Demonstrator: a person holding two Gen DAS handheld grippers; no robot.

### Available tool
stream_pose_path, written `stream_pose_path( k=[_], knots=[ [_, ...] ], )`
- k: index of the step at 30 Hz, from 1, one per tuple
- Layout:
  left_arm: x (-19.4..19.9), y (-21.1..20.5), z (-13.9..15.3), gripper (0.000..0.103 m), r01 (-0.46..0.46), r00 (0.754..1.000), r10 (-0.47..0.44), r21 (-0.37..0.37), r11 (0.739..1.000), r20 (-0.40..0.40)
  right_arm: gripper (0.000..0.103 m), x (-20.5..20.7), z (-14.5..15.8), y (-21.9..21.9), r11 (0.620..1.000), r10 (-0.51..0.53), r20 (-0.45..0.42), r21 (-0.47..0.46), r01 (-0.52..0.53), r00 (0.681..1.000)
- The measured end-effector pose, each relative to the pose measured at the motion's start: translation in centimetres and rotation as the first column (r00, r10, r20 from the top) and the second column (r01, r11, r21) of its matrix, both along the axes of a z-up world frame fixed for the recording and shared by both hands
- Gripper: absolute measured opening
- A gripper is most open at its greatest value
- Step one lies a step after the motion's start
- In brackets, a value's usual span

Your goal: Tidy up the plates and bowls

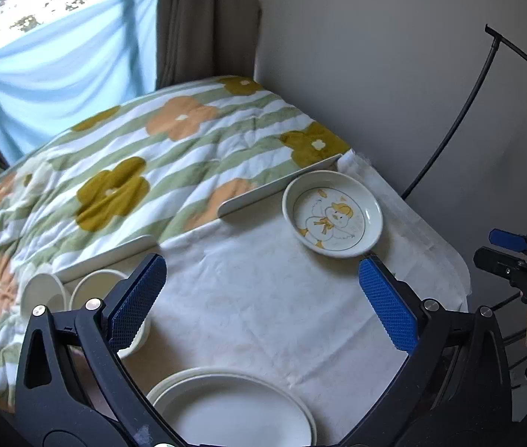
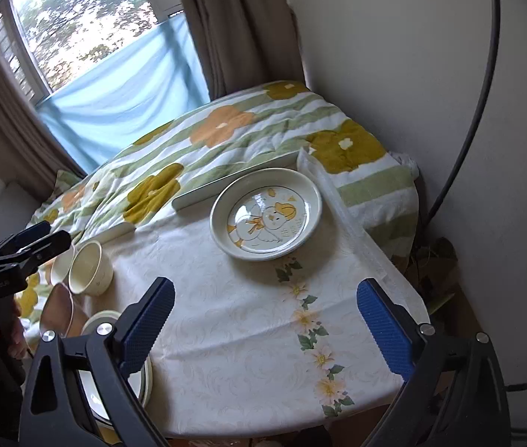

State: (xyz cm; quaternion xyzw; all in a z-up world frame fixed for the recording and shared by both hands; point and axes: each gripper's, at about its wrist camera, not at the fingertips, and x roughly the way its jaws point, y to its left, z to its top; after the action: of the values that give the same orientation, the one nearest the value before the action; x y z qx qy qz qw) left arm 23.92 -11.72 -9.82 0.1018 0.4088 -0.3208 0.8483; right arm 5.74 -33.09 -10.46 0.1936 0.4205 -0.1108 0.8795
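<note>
Left wrist view: left gripper (image 1: pixel 261 279) jaws wide, empty, over white tablecloth (image 1: pixel 248 298), plain plate stack (image 1: pixel 233 406) below, duck plate (image 1: pixel 332 214) at far corner; right wrist view: right gripper (image 2: pixel 265 305) also released, shows floral print, two cups (image 2: pixel 88 268), window (image 2: pixel 88 26); duck plate's lettering unreadable.

**Cloth-covered table beside a bed**

A table (image 2: pixel 382 260) under a white cloth (image 2: pixel 233 335) with a flower strip carries a duck plate (image 2: pixel 265 219) at its far side, two cups (image 2: pixel 90 268) near the left edge, and stacked white plates (image 1: pixel 233 409) at the near edge. A flowered quilt (image 1: pixel 133 171) laps over the table's far rim.
</note>
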Motion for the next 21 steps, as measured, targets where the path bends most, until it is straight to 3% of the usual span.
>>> stream_pose_path(
  k=[8,14,17,21],
  knots=[
    [6.0,-7.1,-5.3,0.102,0.075,0.983,-0.072,0.012,0.997,-0.17,0.097,4.5,-5.9,-4.5,0.989,-0.047,-0.066,0.133,0.056,0.997],
    [9.0,-11.2,-10.3,0.08,0.14,0.964,-0.12,0.073,0.987,-0.236,0.075,7.6,-10.4,-6.9,0.962,-0.08,-0.091,0.255,0.101,0.993],
    [10.7,-12.9,-12.8,0.064,0.149,0.951,-0.122,0.077,0.986,-0.283,0.061,9.1,-12.1,-7.6,0.952,-0.075,-0.121,0.287,0.108,0.99],
    [12.3,-14.5,-15.0,0.053,0.163,0.938,-0.126,0.091,0.983,-0.322,0.051,10.2,-13.3,-8.1,0.951,-0.081,-0.136,0.287,0.117,0.987]
  ],
)
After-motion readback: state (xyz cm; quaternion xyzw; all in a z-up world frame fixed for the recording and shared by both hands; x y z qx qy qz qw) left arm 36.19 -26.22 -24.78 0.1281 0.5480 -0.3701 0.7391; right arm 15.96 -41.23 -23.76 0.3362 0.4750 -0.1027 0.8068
